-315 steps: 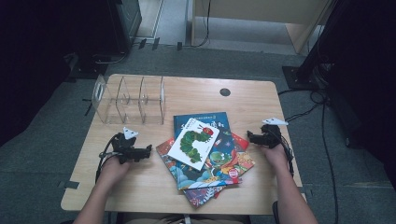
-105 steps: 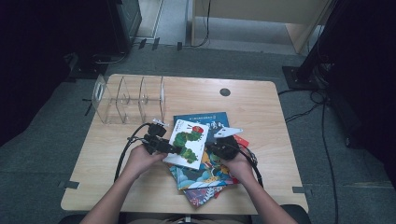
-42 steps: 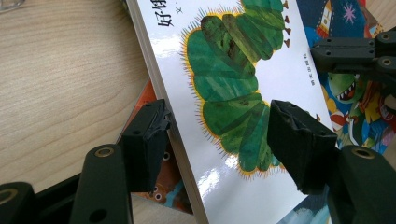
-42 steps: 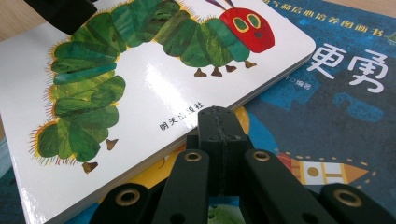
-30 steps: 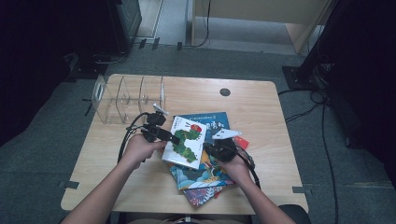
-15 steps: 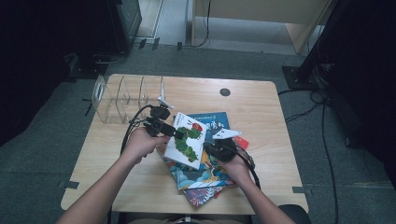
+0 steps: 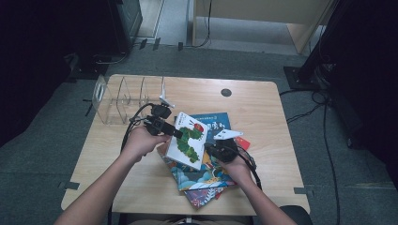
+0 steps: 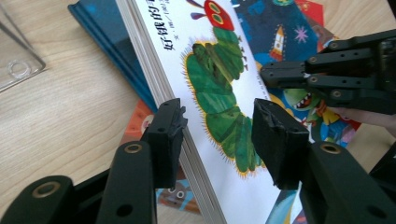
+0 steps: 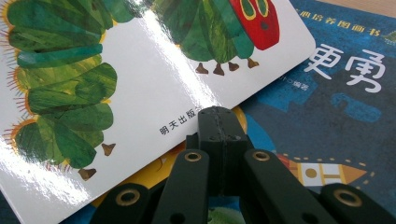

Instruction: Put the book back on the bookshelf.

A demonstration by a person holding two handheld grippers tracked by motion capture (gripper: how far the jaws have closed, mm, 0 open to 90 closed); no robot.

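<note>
While the caterpillar book [image 7: 187,139] tilts off the book pile [image 7: 202,180] | we find left gripper [image 8: 218,128] jaws straddling its edge, just closing | right gripper [image 9: 219,126] shut beneath | clear rack [image 7: 123,96] unfilled.

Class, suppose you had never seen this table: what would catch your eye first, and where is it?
The white caterpillar book, tilted up off the pile of picture books mid-table. The left gripper straddles its spine edge, jaws just closing; the shut right gripper sits at its lower edge. A clear divider rack stands at the far left.
</note>
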